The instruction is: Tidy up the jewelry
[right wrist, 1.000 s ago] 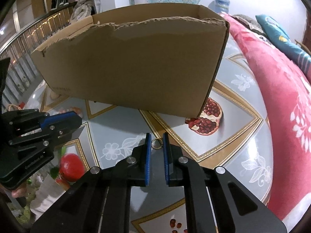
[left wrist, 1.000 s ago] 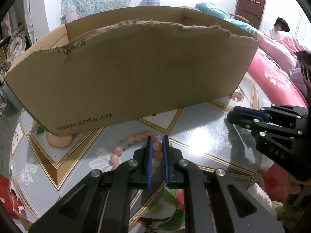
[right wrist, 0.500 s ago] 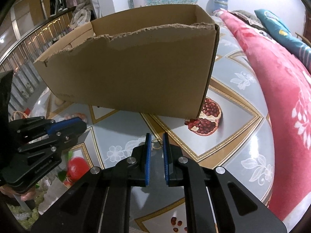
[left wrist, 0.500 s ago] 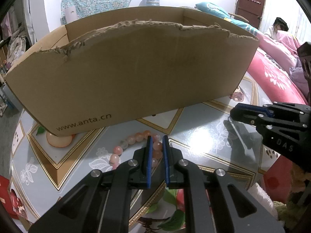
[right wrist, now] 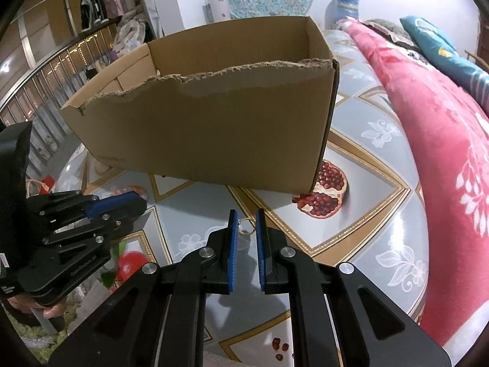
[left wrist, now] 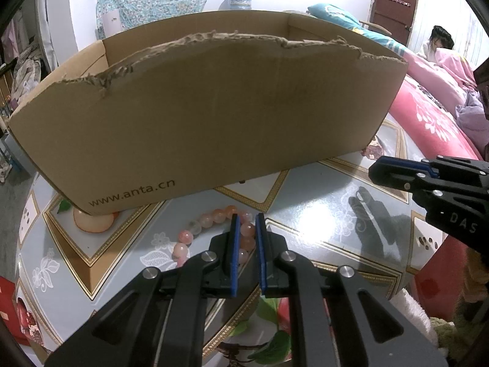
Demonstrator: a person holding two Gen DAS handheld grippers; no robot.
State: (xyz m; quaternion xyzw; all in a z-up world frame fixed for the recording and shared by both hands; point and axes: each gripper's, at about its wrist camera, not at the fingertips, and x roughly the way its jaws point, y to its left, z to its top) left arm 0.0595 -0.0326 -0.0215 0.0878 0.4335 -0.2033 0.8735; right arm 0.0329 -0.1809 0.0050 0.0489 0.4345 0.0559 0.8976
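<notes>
Between the blue pads of the left gripper [left wrist: 245, 224], whose jaws stand narrow, sits a strand of the pink bead bracelet [left wrist: 211, 220]; whether the pads actually press a bead is hard to tell, the rest of the loop lies on the table [left wrist: 321, 214] just left of the fingertips. Right gripper [right wrist: 247, 220] is equally narrow, with a small gold ring [right wrist: 245, 226] in the gap at its tips, apparently flat on the glossy tabletop and not clearly pinched. Just behind both stands the open cardboard box [left wrist: 214, 116] with a torn front edge, likely the drop spot. To do this step well: confirm a real pinch on one bead before lifting, raise straight up so the loop hangs free, clear the ragged front wall, release well inside. Ring is thin and flat, so it could slip; pinch it across the band, low to the table.
</notes>
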